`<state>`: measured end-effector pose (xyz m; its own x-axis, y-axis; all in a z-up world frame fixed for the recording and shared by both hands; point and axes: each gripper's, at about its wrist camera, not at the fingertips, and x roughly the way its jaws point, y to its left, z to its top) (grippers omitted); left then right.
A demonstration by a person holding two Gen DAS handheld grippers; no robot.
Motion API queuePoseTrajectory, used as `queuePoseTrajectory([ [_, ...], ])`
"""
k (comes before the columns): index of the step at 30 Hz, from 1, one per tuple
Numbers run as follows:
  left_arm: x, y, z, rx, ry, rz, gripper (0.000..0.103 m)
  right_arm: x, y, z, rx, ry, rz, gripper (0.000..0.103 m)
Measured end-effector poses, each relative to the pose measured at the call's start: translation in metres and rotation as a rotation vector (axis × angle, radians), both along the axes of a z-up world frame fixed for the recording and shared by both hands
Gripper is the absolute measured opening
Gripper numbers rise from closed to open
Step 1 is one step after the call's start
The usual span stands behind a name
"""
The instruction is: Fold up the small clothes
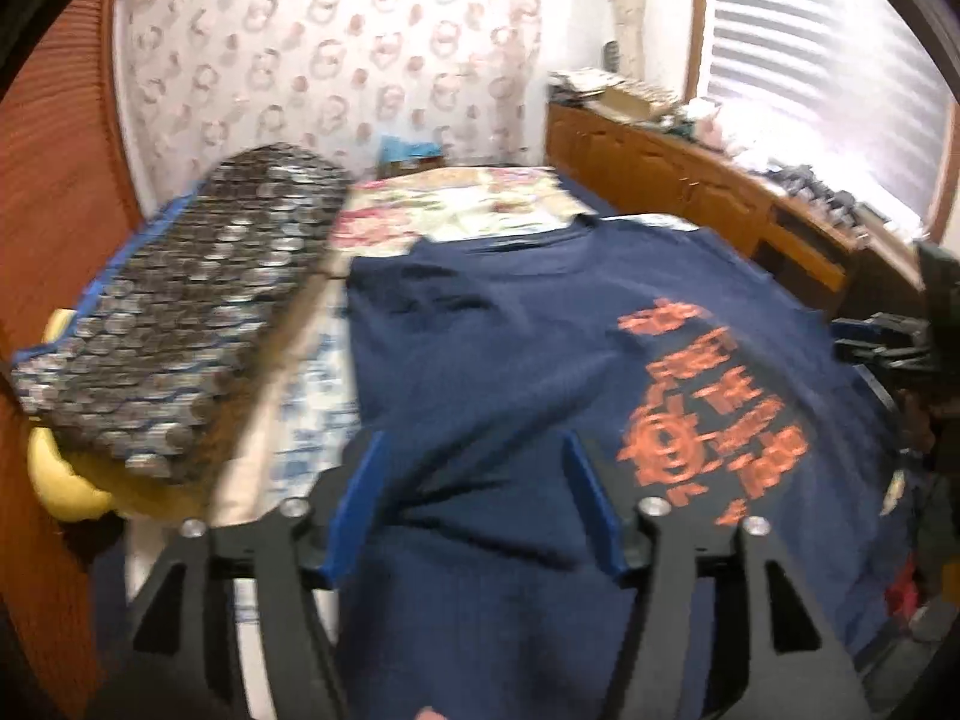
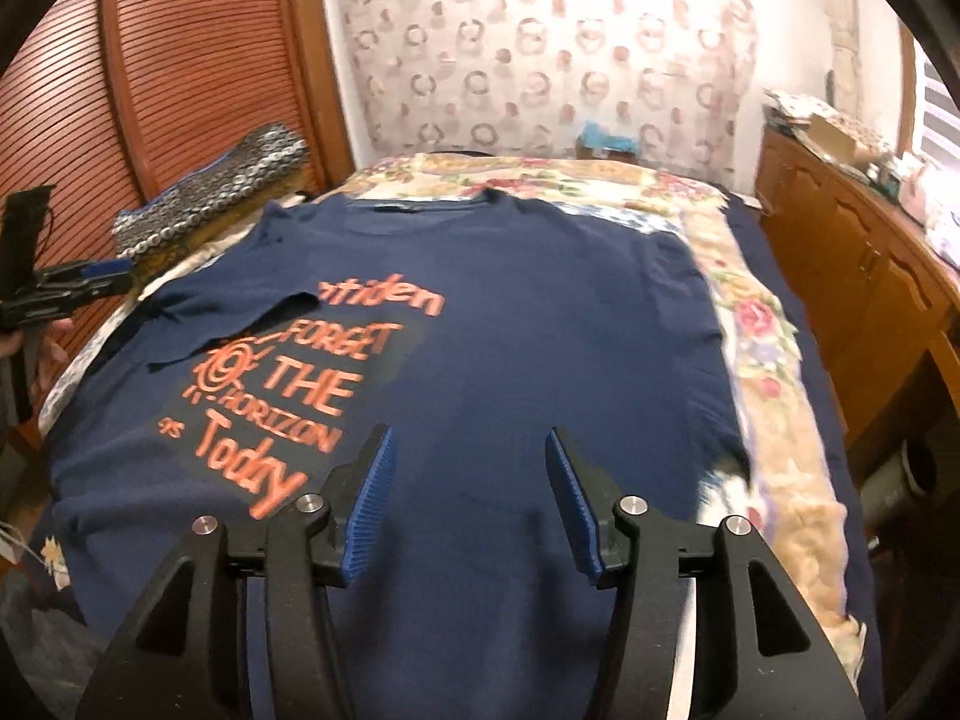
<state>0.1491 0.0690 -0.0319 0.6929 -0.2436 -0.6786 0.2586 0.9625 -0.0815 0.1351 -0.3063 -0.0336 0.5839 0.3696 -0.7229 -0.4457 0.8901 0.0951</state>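
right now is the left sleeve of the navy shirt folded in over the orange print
Yes: in the right wrist view the sleeve lies folded inward on the shirt, covering part of the orange print.

The left tongs (image 1: 474, 504) are black plastic linkage arms with triangular cut-outs, joined by round silver screw heads, two to each side. Each arm ends in a blue pad (image 1: 360, 504); the picture is blurred, so their texture does not show. The right tongs (image 2: 471, 504) have the same build: black arms, four silver screws, and blue pads (image 2: 372, 504) with fine ribbing across the faces. In the right wrist view the left tongs (image 2: 90, 279) show from the side, black with a blue tip, below a flat black upright part.
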Motion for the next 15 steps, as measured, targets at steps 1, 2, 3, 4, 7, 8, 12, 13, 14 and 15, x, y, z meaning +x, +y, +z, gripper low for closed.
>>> queuePoseTrajectory([
  [1,0.003,-0.007,-0.002,-0.020,0.016,-0.018,0.063,0.000,-0.004,0.000,0.002,0.001,-0.010,0.054],
  [2,0.007,-0.017,-0.007,-0.029,0.039,-0.041,0.063,0.000,-0.013,-0.001,0.002,0.005,-0.027,0.054],
  [3,0.010,-0.025,-0.010,-0.020,0.048,-0.056,0.063,0.001,-0.019,-0.001,0.000,0.007,-0.040,0.054],
  [4,0.014,-0.036,-0.015,-0.002,0.055,-0.072,0.063,0.001,-0.025,-0.002,-0.002,0.006,-0.050,0.054],
  [7,0.022,-0.059,-0.024,0.009,0.078,-0.108,0.063,0.002,-0.048,-0.003,-0.005,0.009,-0.095,0.054],
  [8,0.025,-0.067,-0.027,0.004,0.085,-0.119,0.063,0.003,-0.056,-0.003,-0.003,0.009,-0.115,0.054],
  [12,0.034,-0.095,-0.036,0.013,0.108,-0.159,0.063,0.010,-0.086,-0.009,0.005,0.031,-0.171,0.054],
  [13,0.036,-0.101,-0.038,0.016,0.115,-0.168,0.063,0.013,-0.093,-0.011,0.012,0.042,-0.181,0.054],
  [14,0.037,-0.106,-0.039,0.018,0.120,-0.174,0.063,0.017,-0.100,-0.014,0.020,0.054,-0.192,0.054],
  [15,0.039,-0.111,-0.040,0.021,0.122,-0.182,0.063,0.020,-0.104,-0.017,0.024,0.065,-0.198,0.054],
])
